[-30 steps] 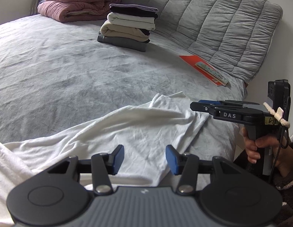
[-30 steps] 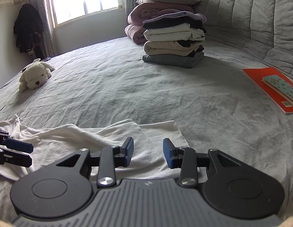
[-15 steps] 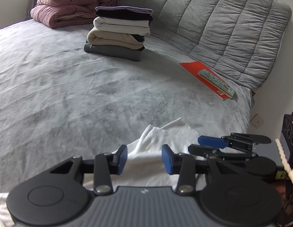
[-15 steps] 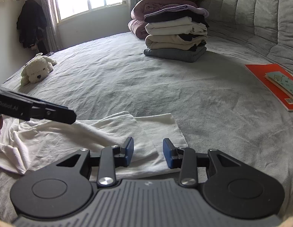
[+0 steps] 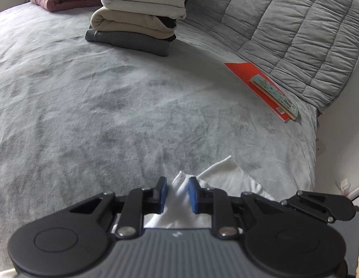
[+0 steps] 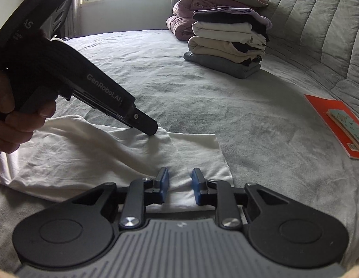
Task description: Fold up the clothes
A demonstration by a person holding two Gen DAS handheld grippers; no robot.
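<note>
I have the white garment [image 6: 91,153] lying flat on the grey bed [image 5: 109,106], at the near edge, right under both grippers. Its long axis runs across my view: the bulk of the cloth trails off to my left, and a squared end points right, toward the orange book [image 6: 332,125] by the quilted headboard [image 5: 295,30].

Left gripper [image 5: 177,193]: jaws have just been closing, and a raised peak of white cloth stands between the blue pads. The pads look to be against the fold on both sides, so I read this as a pinch on the garment. In the right wrist view the same tool comes in from the left, nose down on the far edge of the cloth, where the fabric puckers up around its tip.

Right gripper [image 6: 180,184]: jaws have also just been closing, but a clear gap remains between the pads, with flat cloth showing in it. The near edge of the garment lies directly below and ahead of these jaws. I cannot tell whether the pads have any fabric yet; it looks unpinched.

Judgement: the two grippers sit on the same right-hand end, left on the far edge, right on the near edge. The coming fold should carry this end leftward along the long axis. The right grip needs finishing first.

The stack of folded clothes [image 5: 140,16] is well apart, far side of the bed.
</note>
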